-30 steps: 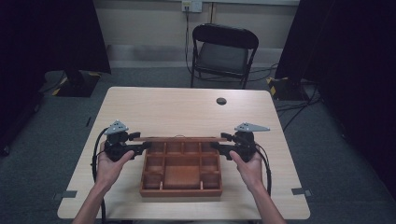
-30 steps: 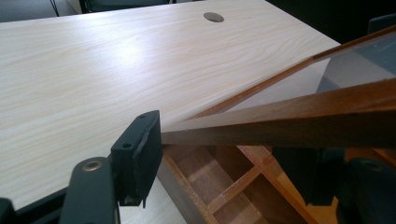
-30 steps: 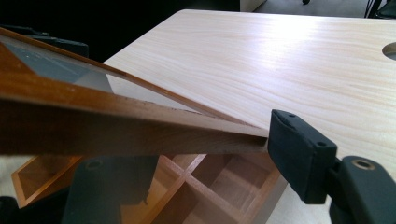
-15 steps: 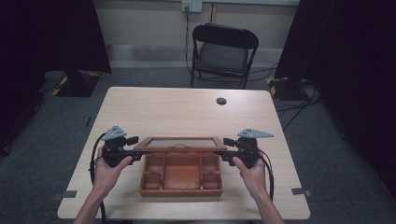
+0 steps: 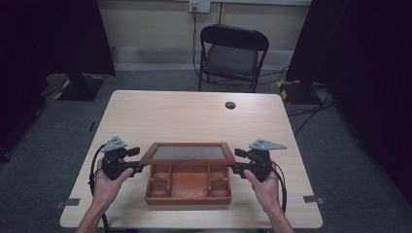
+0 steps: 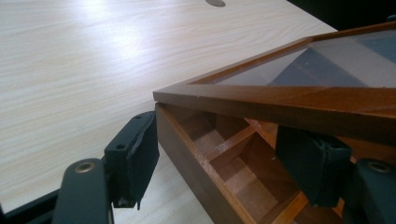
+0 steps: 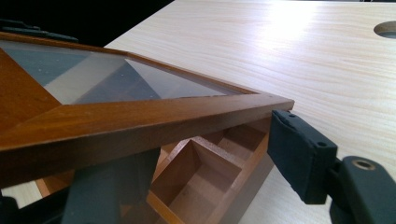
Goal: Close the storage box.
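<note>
Left gripper: we see our left gripper [image 5: 136, 168] at the left end of the wooden box [image 5: 188, 185], held in the left hand [image 5: 108, 180]. In its own view its jaws stand apart, one pad outside the box's left wall and the other inside, under the lid; neither pad presses the wood, so it is released.

Right gripper: our right gripper [image 5: 235, 169] sits at the right end of the box, held in the right hand [image 5: 262, 187]. Its jaws also stand apart, one pad outside the right wall, the other inside under the lid's edge. We think the lid's underside rests on the inner jaw, though that contact is in shadow and we cannot be sure.

Glass-paned lid [image 5: 188, 153]: it is tilted up from the box, its front edge raised between the two grippers, its rear edge low along the back of the box.

Wooden box: it lies on the near half of the table [image 5: 194, 116], between our hands, its open compartments showing below the lid.

Table: a pale wood top with a round cable hole [image 5: 230, 105] toward the far right.

Beyond the table: a black folding chair [image 5: 233, 56] stands on the grey carpet at the far side.
</note>
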`<state>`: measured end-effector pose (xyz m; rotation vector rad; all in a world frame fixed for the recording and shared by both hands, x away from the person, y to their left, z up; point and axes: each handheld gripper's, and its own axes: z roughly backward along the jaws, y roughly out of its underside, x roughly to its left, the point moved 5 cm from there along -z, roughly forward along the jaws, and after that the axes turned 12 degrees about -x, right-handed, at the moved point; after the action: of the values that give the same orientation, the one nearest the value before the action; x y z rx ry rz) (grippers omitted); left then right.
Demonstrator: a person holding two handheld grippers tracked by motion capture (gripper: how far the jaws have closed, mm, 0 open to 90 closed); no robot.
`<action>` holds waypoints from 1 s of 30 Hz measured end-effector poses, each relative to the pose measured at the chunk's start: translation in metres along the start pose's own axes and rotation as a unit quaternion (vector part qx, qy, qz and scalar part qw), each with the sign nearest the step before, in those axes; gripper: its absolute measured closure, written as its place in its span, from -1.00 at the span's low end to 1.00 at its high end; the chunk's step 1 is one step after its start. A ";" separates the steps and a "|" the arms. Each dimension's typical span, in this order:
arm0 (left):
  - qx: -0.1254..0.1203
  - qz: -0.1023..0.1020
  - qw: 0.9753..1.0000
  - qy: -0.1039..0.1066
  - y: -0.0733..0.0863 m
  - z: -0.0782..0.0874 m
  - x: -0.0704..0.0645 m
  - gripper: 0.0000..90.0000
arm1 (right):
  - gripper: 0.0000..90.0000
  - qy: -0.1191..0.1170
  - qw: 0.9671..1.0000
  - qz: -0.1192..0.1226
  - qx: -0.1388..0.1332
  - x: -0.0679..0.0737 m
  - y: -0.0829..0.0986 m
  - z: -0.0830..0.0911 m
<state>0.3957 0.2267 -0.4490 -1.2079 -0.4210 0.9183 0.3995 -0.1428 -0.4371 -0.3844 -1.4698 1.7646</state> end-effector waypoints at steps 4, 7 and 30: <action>0.005 0.001 1.000 -0.003 0.003 0.002 0.002 -0.34 | -0.22 0.001 1.000 0.000 0.000 0.001 0.003 0.004; 0.008 -0.001 1.000 -0.005 0.006 0.005 0.004 -0.34 | -0.24 0.003 1.000 0.001 0.000 0.000 0.005 0.009; 0.041 0.027 0.999 0.000 0.029 0.003 0.016 -0.35 | -0.25 0.013 0.999 -0.004 0.041 -0.005 0.039 0.020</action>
<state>0.3917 0.2428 -0.4774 -1.1482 -0.3490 0.9737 0.3746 -0.1605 -0.4686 -0.3574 -1.3740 1.8004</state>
